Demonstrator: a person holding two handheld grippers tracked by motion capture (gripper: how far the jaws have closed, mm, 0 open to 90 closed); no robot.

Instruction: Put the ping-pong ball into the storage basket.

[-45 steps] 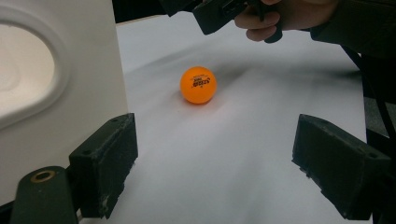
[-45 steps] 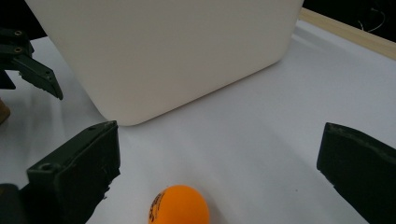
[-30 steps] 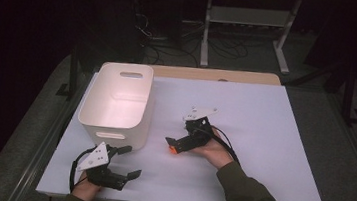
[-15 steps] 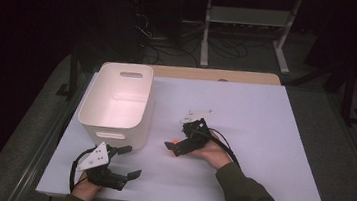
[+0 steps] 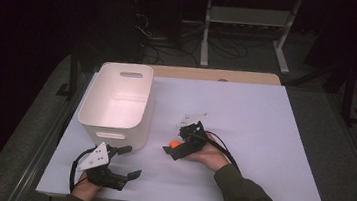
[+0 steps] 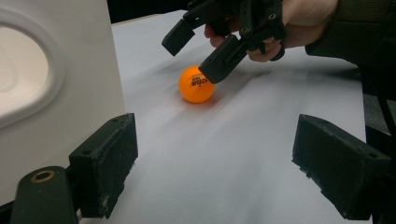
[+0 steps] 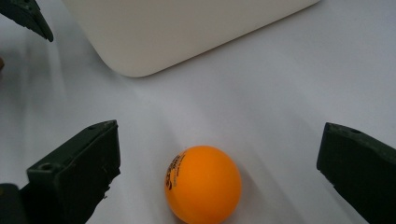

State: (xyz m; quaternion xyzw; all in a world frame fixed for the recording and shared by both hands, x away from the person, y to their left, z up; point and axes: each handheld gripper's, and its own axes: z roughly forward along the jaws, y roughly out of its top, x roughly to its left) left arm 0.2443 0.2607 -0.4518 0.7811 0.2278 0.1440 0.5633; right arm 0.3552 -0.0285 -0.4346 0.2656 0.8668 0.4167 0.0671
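An orange table-tennis ball (image 5: 175, 144) (image 6: 196, 84) (image 7: 203, 184) with black print lies on the white table (image 5: 245, 117), just right of the white bin (image 5: 116, 101). My right gripper (image 5: 172, 145) (image 6: 196, 53) (image 7: 217, 172) stands open over the ball, one jaw on each side, neither touching it. Near the table's front left edge, my left gripper (image 5: 130, 162) (image 6: 215, 168) is open with nothing between its jaws, pointing toward the ball.
The white bin (image 6: 56, 84) (image 7: 187, 28) has a handle slot and looks empty inside. Its corner stands close behind the ball. Bare table surface stretches to the right and far side. A metal stand (image 5: 248, 17) is beyond the table.
My right gripper has lowered slightly and opened around the ball, which now lies on the table between its jaws. The left gripper has stayed put.
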